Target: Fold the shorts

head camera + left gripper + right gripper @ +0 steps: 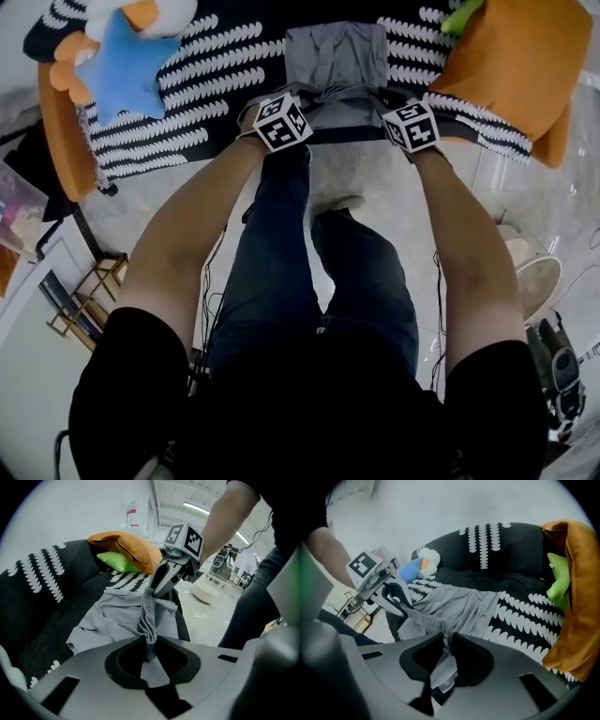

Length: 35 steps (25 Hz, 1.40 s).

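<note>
One pair, shorts: grey, thin; lie flat on sofa seat, waistband at the near edge toward us.
Handling: light, soft, limp; we expect sag & creases, not slip.
Hold pts: waistband ends, since the elastic is the thickest bit.
Left gripper: pads clamped on one waistband end.
Right gripper: pads clamped on the other end; band stretched btw both.
Sofa: black/white print; orange cushion to the right, blue plush to the left, neither touching the shorts.

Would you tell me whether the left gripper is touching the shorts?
Touching: the left gripper view shows the left gripper clamped on the shorts at their bunched waistband.
</note>
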### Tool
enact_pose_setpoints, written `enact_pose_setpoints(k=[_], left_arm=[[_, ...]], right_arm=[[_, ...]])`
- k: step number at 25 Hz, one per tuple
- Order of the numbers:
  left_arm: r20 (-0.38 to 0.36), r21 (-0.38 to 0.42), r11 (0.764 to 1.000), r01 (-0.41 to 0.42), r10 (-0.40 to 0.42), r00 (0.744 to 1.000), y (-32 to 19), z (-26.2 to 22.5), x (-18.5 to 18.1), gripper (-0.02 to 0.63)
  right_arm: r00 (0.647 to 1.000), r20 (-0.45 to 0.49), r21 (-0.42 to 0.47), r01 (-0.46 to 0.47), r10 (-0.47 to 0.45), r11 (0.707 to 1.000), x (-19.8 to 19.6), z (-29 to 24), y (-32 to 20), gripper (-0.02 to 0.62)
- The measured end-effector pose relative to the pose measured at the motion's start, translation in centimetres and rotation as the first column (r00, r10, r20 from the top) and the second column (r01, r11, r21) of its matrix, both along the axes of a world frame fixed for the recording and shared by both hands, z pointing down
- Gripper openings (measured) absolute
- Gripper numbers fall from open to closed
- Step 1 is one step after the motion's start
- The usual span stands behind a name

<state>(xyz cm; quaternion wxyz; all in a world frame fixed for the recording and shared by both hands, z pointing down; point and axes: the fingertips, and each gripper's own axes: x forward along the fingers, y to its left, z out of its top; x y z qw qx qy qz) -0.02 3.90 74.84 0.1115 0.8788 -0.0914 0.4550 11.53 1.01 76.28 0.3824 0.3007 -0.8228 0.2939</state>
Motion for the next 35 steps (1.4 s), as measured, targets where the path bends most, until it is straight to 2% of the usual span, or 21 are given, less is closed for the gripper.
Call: enact_pose_setpoints(k=[9,12,16,20,21,23,26,30,35], left_arm=[[0.027,-0.010,1.000,-0.005,0.005,1.000,3.0,1.9,-1.2,0.087],[0.039,-0.029,1.000,-0.002,0.003,0.999,4.4,2.5,-1.2,0.092],[0.068,-0.080,0.997,-0.015,0.021,0.997,6.1,3.5,-1.6,0.152],[0.097,-0.140,0.990,-0.029,0.043,0.994,8.0,4.3,-2.7,0.172],[0.099,-0.154,0.988,-0.022,0.037,0.994,8.4,4.3,-2.9,0.176],[0.097,-0.172,0.985,0.012,0.005,0.995,8.6,3.9,-3.7,0.183],[0.093,-0.181,0.980,0.080,-0.064,0.994,8.1,2.4,-5.1,0.183],[0.083,-0.177,0.968,0.180,-0.168,0.982,6.7,-1.3,-6.2,0.183],[0.047,-0.136,0.952,0.275,-0.271,0.961,3.0,-8.2,-6.9,0.183]], right_arm=[[0.988,-0.074,-0.020,0.132,-0.133,0.991,-0.9,1.3,4.8,0.071],[0.983,-0.096,-0.030,0.153,-0.155,0.988,-0.8,1.8,6.3,0.090],[0.974,-0.130,-0.058,0.180,-0.186,0.982,-0.4,2.5,7.4,0.118],[0.938,-0.212,-0.126,0.253,-0.275,0.959,0.3,3.6,9.1,0.121],[0.930,-0.223,-0.139,0.266,-0.292,0.954,0.5,3.7,9.5,0.121],[0.928,-0.221,-0.162,0.269,-0.301,0.949,0.6,3.4,10.0,0.163],[0.947,-0.197,-0.178,0.221,-0.255,0.959,0.8,2.2,10.2,0.181],[0.981,-0.146,-0.176,0.101,-0.127,0.979,1.8,-1.5,9.8,0.181],[0.998,-0.067,-0.103,-0.012,0.005,0.995,2.3,-8.4,6.7,0.181]])
